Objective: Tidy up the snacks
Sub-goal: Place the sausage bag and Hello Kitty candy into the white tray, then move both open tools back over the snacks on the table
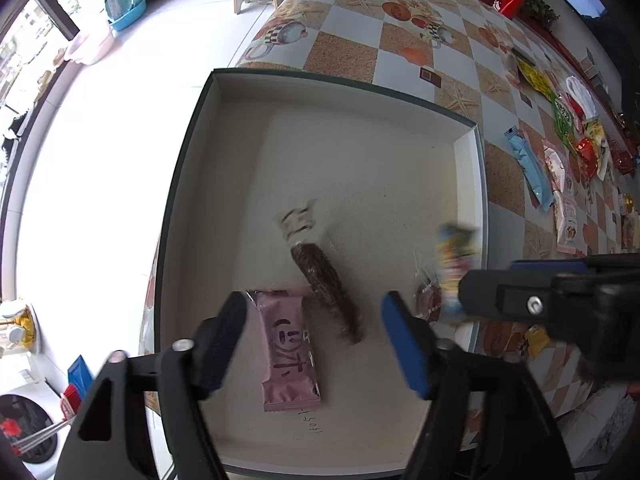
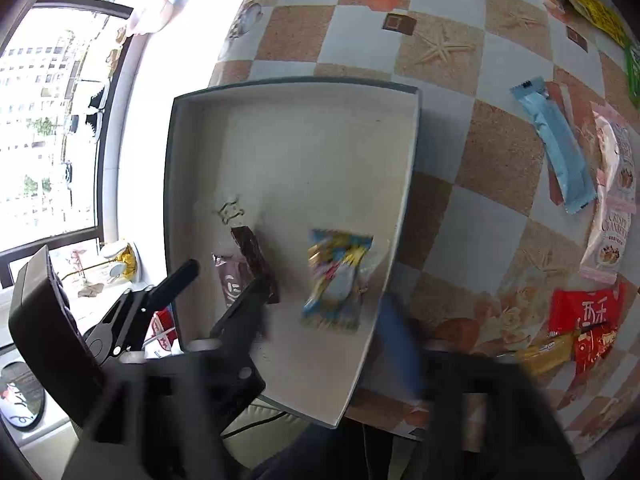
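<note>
**Both grippers let go over the box, snacks sitting inside**

So my left gripper (image 1: 314, 344) points straight down into the box (image 1: 476, 160), jaws spread wide with nothing pinched. Right under it, between the fingers, lies the pink bar (image 1: 288, 354), flat on the box floor and touching neither pad. Just ahead of that, leaning off toward my blue finger (image 1: 404, 344), is the brown bar (image 1: 326, 286) in its clear wrapper, one end resting beside the pink one.

My right gripper (image 2: 320, 332) is open too, nothing clamped. The colourful packet (image 2: 336, 280) sits between its fingers, blurry, close to the box's right wall. I can't tell whether it's fully settled on the floor or a bit above it. In the left view the same packet shows off to the right of my left gripper, right in front of the other gripper's black tip.

Out past the box, to the right of my right gripper, the rest of the snacks lie on the checkered tablecloth (image 2: 500, 168): a blue stick pack (image 2: 556, 144), a pink-and-white bag (image 2: 614, 204), and nearer to me a red packet (image 2: 584, 312) with a yellow one (image 2: 548, 354) beside it.
</note>
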{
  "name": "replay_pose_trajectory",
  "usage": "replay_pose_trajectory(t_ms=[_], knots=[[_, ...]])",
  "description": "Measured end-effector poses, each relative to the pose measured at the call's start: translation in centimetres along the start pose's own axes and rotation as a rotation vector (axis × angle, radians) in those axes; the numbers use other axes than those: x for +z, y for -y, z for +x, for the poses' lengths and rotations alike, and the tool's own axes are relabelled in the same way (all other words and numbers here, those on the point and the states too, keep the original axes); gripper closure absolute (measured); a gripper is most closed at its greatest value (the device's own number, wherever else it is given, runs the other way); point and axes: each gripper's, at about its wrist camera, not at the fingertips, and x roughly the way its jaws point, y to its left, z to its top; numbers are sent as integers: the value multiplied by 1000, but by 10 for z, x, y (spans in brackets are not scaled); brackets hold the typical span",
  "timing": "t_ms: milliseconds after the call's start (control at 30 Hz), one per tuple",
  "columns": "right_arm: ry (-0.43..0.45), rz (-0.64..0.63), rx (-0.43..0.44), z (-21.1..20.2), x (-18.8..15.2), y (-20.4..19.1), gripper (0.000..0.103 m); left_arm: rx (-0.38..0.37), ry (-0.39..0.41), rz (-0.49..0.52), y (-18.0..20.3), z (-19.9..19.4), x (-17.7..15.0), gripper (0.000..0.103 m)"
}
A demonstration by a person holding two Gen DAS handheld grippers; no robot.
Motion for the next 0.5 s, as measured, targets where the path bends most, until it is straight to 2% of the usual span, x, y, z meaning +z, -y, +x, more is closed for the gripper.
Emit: replay_pose_trajectory(t_ms=[233, 267, 400, 500], knots=[[39, 82, -26, -17, -14, 40, 14, 1, 1, 50, 13, -4, 2, 23], [41, 96, -28, -20, -18, 49, 0, -6, 4, 60, 16, -6, 2, 23], [72, 221, -51, -37, -42, 103, 0, -48, 3, 107, 32, -12, 2, 23], [76, 385, -81, -41, -66, 157, 0, -68, -4, 152, 50, -14, 1, 23]])
